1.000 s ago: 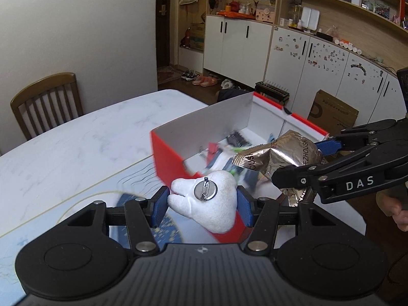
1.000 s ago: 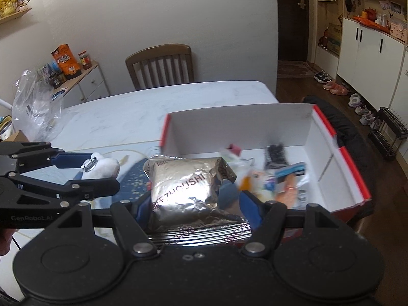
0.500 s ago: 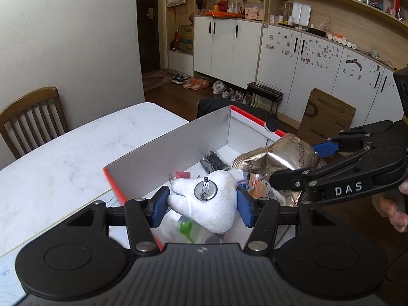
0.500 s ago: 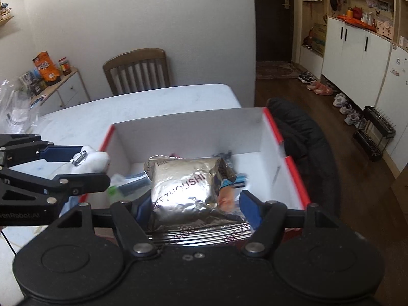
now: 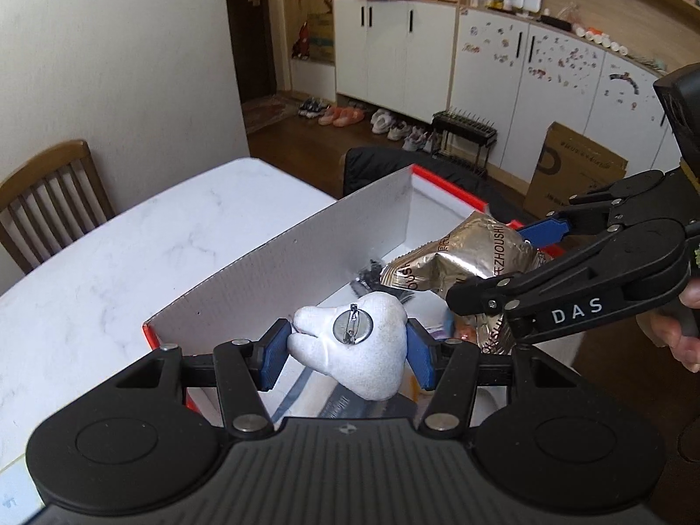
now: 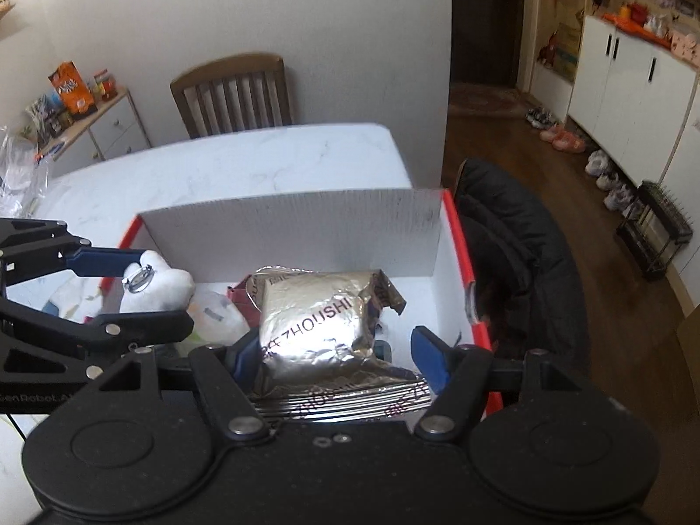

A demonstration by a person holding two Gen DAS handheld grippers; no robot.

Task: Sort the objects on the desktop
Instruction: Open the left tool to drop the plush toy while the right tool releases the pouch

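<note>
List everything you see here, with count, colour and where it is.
Box: one, red outside, white inside, on the table.
Foil packet: one, silver, held over the box.
Plush brooch: one, white with metal pin, held above the box's near edge.
Table: one, white marble.
Chair: one, brown wood, behind the table.
Jacket: one, black, right of the box.
Left tool: black, blue pads, gripping the brooch.
Right tool: black, blue pads, holding the packet.

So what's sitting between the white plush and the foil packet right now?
Only bare air over the box interior; plush and foil packet hang apart, clutter below them. Clearest in the right wrist view.
</note>
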